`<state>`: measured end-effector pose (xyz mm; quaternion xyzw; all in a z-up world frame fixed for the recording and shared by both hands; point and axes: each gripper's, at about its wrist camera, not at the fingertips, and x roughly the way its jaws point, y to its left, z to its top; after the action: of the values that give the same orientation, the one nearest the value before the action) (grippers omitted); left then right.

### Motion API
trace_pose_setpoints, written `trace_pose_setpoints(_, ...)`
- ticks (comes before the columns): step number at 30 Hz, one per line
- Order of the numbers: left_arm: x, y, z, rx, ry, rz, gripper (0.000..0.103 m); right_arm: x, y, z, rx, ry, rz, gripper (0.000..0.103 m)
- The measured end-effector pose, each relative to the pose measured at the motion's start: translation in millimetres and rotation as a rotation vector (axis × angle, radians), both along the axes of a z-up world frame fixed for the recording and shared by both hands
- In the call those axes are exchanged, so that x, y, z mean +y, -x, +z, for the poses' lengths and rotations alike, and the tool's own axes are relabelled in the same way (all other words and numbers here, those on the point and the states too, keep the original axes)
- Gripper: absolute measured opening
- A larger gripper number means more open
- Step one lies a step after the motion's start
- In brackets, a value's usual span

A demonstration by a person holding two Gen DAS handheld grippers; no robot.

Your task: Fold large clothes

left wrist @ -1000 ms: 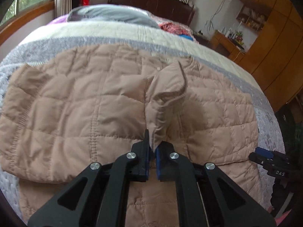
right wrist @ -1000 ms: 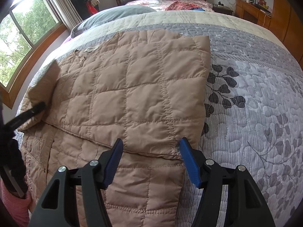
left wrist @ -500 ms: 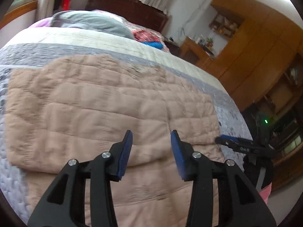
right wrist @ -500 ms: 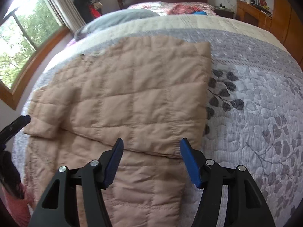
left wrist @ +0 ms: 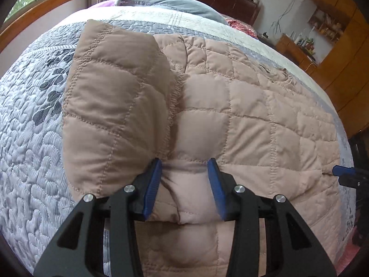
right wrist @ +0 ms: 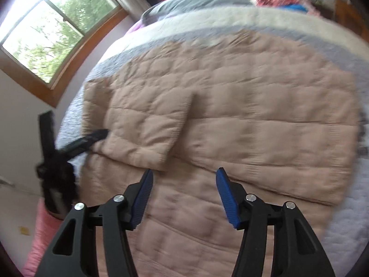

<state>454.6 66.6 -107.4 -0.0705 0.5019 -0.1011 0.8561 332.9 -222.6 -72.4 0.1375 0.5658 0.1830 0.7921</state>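
Left hand-held gripper point(left wrist: 185, 184) parted over tan quilted jacket point(left wrist: 242, 115), folded sleeve point(left wrist: 110, 106) alongside, on grey bedspread point(left wrist: 30, 138).

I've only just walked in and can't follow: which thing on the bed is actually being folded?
Find the grey leaf-patterned bedspread. Spread across it lies the quilted tan jacket, its sleeve folded over the body. It is the only beige, square-stitched item there.
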Motion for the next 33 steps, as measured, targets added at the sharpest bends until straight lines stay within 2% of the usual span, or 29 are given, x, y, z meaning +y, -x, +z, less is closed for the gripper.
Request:
trace_pose_setpoints(2,-2.6,1.7,-0.6,-0.016,-0.016,-0.013,0.04,11.0,-8.8,-9.0,0.031,-0.029,0.004,0.055)
trace_pose_setpoints(4,-0.8,0.8,0.7,-0.015,0.001,-0.014,0.04,18.9,-17.4,-16.0,0.05,-0.042,0.004,0.053)
trace_pose_setpoints(7,1.7,4.0,0.9,-0.015,0.019,-0.015,0.04,31.4,-25.9,-26.8,0.08,-0.058,0.018,0.043)
trace_pose_setpoints(8,1.9,4.7,0.8,-0.018,0.02,-0.016,0.04,34.8,-28.8,-31.0,0.088,-0.056,0.021,0.033)
trace_pose_setpoints(11,4.1,5.6,2.9,-0.021,0.034,-0.015,0.04,41.2,-34.2,-38.9,0.093,-0.05,0.024,0.012)
trace_pose_setpoints(12,7.6,7.5,5.2,-0.019,0.046,-0.012,0.04,43.4,-33.6,-37.0,0.083,-0.051,0.029,0.01)
trace_pose_setpoints(14,17.0,13.3,16.6,-0.03,0.098,0.0,0.04,42.6,-30.3,-29.7,0.041,-0.036,0.037,0.009)
trace_pose_setpoints(16,23.6,20.0,31.6,-0.081,0.134,0.008,0.04,37.2,-25.1,-14.7,-0.012,-0.033,0.043,0.009)
trace_pose_setpoints(19,30.7,28.3,59.9,-0.184,0.143,0.034,0.04,19.6,-18.7,11.0,-0.083,-0.043,0.014,0.009)
trace_pose_setpoints(23,33.6,25.9,73.5,-0.225,0.137,0.056,0.04,-11.0,-11.6,41.2,-0.173,-0.035,-0.045,0.008)
trace_pose_setpoints(28,23.5,16.5,69.2,-0.206,0.139,0.049,0.04,-53.2,2.0,61.1,-0.251,0.01,-0.134,0.008)
trace_pose_setpoints(33,-5.6,5.4,50.3,-0.17,0.077,-0.002,0.04,-88.5,7.2,59.4,-0.27,0.09,-0.219,0.008)
